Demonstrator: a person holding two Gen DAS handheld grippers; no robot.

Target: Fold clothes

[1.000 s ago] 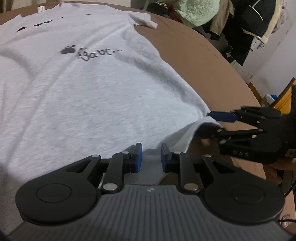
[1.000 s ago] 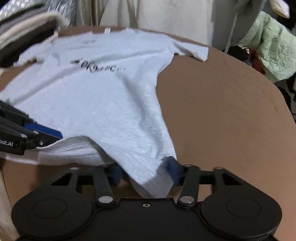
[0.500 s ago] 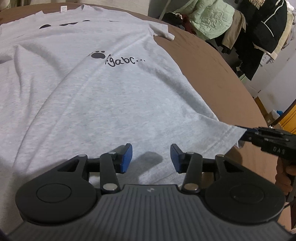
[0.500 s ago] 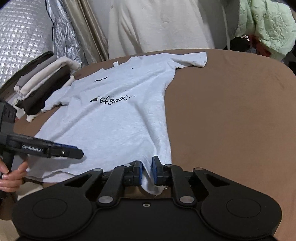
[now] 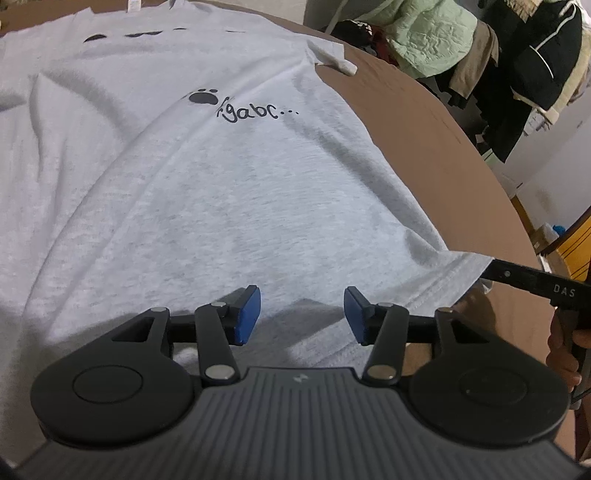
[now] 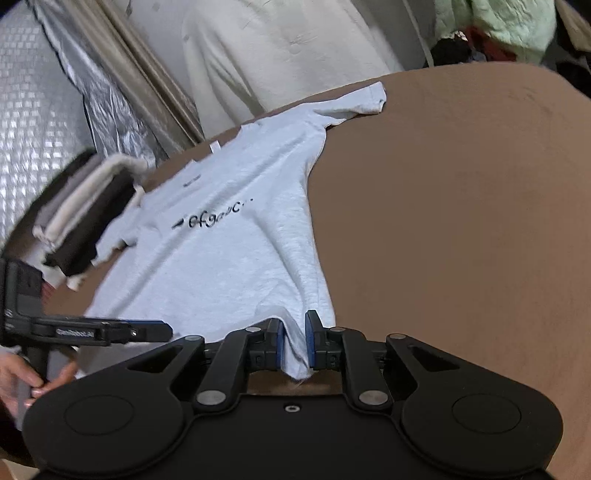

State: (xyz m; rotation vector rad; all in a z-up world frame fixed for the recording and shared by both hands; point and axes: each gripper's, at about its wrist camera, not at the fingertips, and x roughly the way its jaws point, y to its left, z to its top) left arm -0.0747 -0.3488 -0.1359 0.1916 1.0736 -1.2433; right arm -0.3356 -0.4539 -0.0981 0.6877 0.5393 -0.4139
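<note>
A light grey T-shirt (image 5: 221, 192) with a black paw print and lettering lies spread on the brown table (image 5: 424, 129). It also shows in the right wrist view (image 6: 236, 266). My left gripper (image 5: 302, 314) is open and empty, just above the shirt's bottom hem. My right gripper (image 6: 294, 341) is shut on the shirt's bottom right corner, which is pinched between its blue pads. In the left wrist view the right gripper (image 5: 532, 286) shows at the right edge, at the shirt's corner. In the right wrist view the left gripper (image 6: 110, 330) shows at the left.
A stack of folded clothes (image 6: 81, 218) sits on the table by the shirt's left sleeve. Jackets and a green quilted garment (image 5: 436, 33) hang beyond the table's far edge. A white garment (image 6: 280, 55) and curtains hang behind the table.
My left gripper has opened, let go of the hem and drawn back. My right gripper has closed on the shirt's corner and pulled it back, so the shirt lies flatter.
</note>
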